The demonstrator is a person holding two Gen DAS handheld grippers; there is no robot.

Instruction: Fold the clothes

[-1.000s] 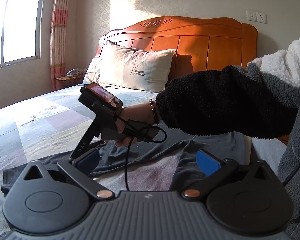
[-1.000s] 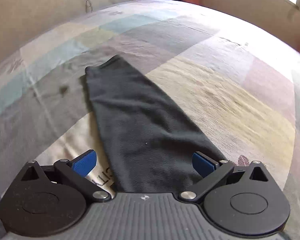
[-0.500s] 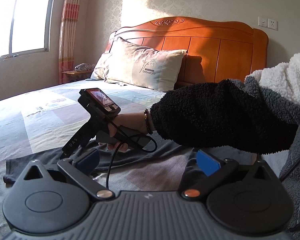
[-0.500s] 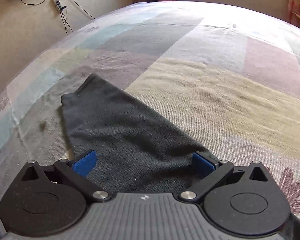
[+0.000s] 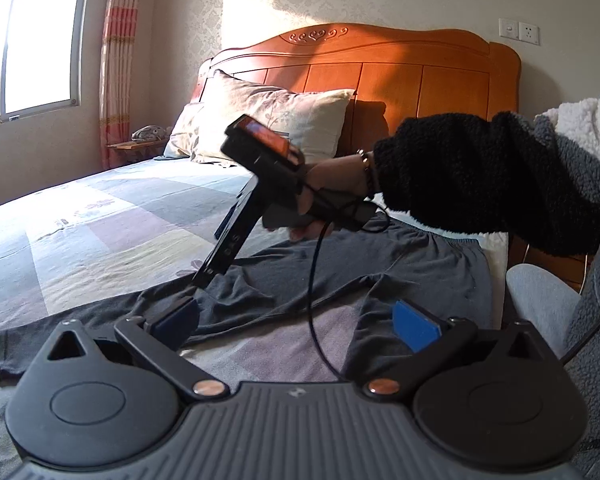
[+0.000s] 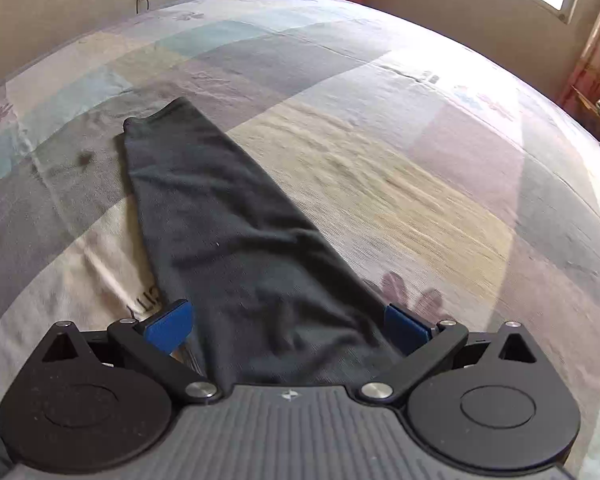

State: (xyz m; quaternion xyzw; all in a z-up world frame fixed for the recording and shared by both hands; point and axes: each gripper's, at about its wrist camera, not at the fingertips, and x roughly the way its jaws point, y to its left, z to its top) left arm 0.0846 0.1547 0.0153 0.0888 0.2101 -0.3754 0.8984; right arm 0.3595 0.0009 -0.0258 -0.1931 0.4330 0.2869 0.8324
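Note:
Dark grey trousers (image 5: 340,276) lie flat on the patchwork bedspread (image 5: 100,232), waistband toward the headboard. My left gripper (image 5: 296,320) hovers open just above them, nothing between its blue pads (image 5: 416,326). A hand in a black fleece sleeve (image 5: 480,184) holds my right gripper (image 5: 210,268) tilted down, its tip over the far trouser leg. In the right wrist view that leg (image 6: 220,224) runs away from the right gripper (image 6: 288,324) to its cuff, and the jaws stand open on either side of it without pinching the cloth.
A wooden headboard (image 5: 400,76) and two pillows (image 5: 268,120) stand at the far end of the bed. A window and a striped curtain (image 5: 118,60) are at the left. A black cable (image 5: 314,280) hangs from the right gripper over the trousers.
The right gripper has risen and tilted, so more of the trouser leg shows ahead of it. The left view has pulled back a little. Both grippers have stayed open.

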